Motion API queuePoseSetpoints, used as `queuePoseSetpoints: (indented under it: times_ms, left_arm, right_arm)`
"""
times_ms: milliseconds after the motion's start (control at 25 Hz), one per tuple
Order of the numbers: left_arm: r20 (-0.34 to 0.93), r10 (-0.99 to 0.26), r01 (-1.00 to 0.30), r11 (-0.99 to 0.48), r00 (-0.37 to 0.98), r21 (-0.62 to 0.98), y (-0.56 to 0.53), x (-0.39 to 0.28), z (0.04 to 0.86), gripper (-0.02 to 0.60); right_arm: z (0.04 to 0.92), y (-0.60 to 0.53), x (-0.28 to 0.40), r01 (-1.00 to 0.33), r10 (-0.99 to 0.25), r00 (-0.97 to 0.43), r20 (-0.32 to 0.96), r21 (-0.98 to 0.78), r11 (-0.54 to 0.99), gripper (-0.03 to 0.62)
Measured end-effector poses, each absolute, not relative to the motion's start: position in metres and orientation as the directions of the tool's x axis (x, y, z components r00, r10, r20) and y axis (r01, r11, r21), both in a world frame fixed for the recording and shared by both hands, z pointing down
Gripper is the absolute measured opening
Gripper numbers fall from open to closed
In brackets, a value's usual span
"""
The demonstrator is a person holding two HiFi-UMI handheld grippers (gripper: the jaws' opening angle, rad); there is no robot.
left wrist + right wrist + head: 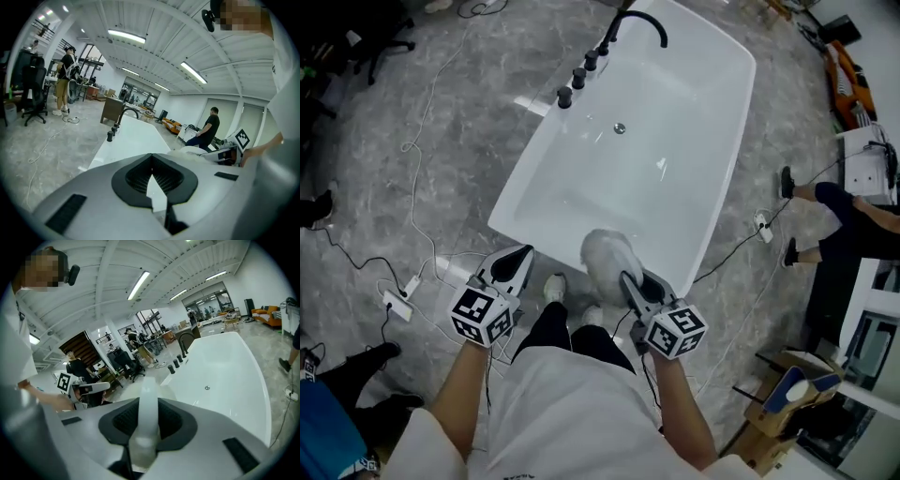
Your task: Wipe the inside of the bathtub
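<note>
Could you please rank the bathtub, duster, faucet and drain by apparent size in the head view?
1. Bathtub
2. Duster, though nearness to the camera enlarges it
3. Faucet
4. Drain

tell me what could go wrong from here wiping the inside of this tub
1. The right gripper grips the fluffy wiper only by its thin white handle; pressing on the bathtub may twist it in the jaws.
2. A power strip lies on the floor beside the person: a possible trip risk.
3. The black faucet stands at the tub's far end; a long sweep might knock it.
</note>
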State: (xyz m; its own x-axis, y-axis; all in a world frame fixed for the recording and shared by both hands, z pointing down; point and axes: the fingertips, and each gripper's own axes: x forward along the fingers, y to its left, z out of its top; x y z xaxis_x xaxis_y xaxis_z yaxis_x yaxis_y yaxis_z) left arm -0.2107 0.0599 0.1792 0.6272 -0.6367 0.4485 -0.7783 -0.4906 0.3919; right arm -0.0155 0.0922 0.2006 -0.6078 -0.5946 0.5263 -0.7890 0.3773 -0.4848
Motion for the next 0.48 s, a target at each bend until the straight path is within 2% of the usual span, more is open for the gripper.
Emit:
queuePoseSetpoints:
  times_ms: [480]
  left_arm:
    - [0.519, -0.733, -0.892, -0.294, 0.441, 0.342, 0.044, -0.246, 0.255, 0.012]
  right_arm:
    - [0.316, 0.055, -0.051, -0.738, -0.450, -0.675, 0.585, -0.553, 0.387, 0.100]
